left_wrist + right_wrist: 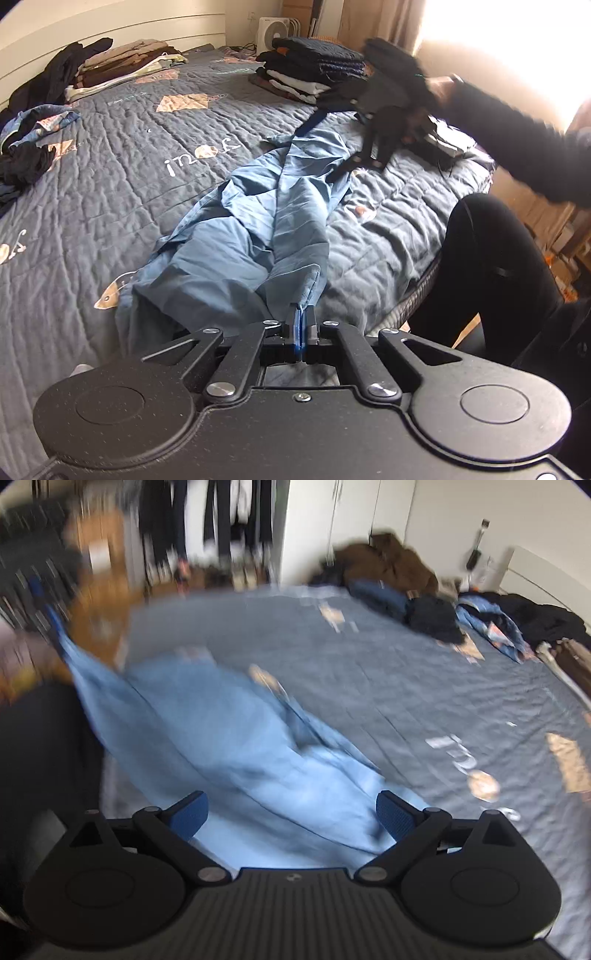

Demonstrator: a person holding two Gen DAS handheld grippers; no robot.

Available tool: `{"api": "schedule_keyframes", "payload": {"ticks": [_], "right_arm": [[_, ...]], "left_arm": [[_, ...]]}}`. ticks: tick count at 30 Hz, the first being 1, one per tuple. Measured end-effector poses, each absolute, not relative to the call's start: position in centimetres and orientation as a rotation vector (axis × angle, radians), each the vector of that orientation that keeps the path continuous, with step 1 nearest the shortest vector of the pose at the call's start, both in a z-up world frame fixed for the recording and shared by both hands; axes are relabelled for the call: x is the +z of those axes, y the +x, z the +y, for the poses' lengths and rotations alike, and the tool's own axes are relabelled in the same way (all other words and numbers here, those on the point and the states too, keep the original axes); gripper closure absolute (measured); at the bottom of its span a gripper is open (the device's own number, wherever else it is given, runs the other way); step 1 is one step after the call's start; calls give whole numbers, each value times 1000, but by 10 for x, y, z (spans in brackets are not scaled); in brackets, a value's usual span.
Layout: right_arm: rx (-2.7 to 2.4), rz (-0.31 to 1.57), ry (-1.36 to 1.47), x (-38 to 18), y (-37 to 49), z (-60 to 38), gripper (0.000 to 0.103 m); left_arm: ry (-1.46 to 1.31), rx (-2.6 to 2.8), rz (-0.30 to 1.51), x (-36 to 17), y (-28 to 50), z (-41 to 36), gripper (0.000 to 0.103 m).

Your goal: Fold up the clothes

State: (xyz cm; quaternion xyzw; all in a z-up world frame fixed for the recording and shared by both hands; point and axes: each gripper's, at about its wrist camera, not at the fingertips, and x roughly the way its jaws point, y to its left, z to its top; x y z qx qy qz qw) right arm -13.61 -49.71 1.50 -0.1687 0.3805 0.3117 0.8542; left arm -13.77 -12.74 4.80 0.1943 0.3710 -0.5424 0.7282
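A light blue garment (258,221) lies crumpled lengthwise on the grey quilted bed (110,166). My left gripper (301,317) is shut on the garment's near edge, pinching a fold between its blue pads. In the left wrist view, my right gripper (321,151) is at the garment's far end, held by a gloved hand (399,70), with its fingers spread just above the cloth. The right wrist view is blurred: my right gripper (291,812) is open over the blue garment (229,746), with nothing between its pads (188,814). The left gripper (48,609) lifts the far corner there.
Folded stacks sit at the bed's far side: dark and white ones (314,70), brown and beige ones (125,62). Unfolded clothes lie in heaps at the left edge (29,147). A person's dark-clad leg (491,266) stands by the bed's right edge. A fan (271,33) stands behind.
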Motion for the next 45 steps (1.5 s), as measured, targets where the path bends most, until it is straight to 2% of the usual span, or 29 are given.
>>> {"api": "schedule_keyframes", "payload": {"ticks": [7,13,25,34,35,36,37,38,39,45], "right_arm": [[471,1020,-333,2,-73,-578,6],[348,1124,-263,-27,-55,-648,6],[160,1191,-3,-80,3,-716,7],[5,1220,131,-117,36,-731,16],[4,1219,120,-120,37,-728,24],[3,1218,108,-123,39,-725,40],[-1,1215,98,-125,40,-722,52],[-31,1200,98,-124,40,-722,79],[-59,1185,99,-123,39,-723,94],[-137,1053,185,-85,15,-738,99]], "left_arm": [[425,-1210,828,39,-136,-128,102],[417,-1219,857,30,-128,-133,102],[395,-1202,900,21,-112,-141,102],[389,-1183,929,12,-103,-143,102],[387,-1181,932,11,-102,-144,102],[384,-1181,935,10,-101,-144,102],[383,-1181,936,9,-100,-145,102],[383,-1181,937,8,-99,-145,102],[383,-1181,939,7,-99,-146,102],[388,-1171,920,6,-94,-146,102]]}}
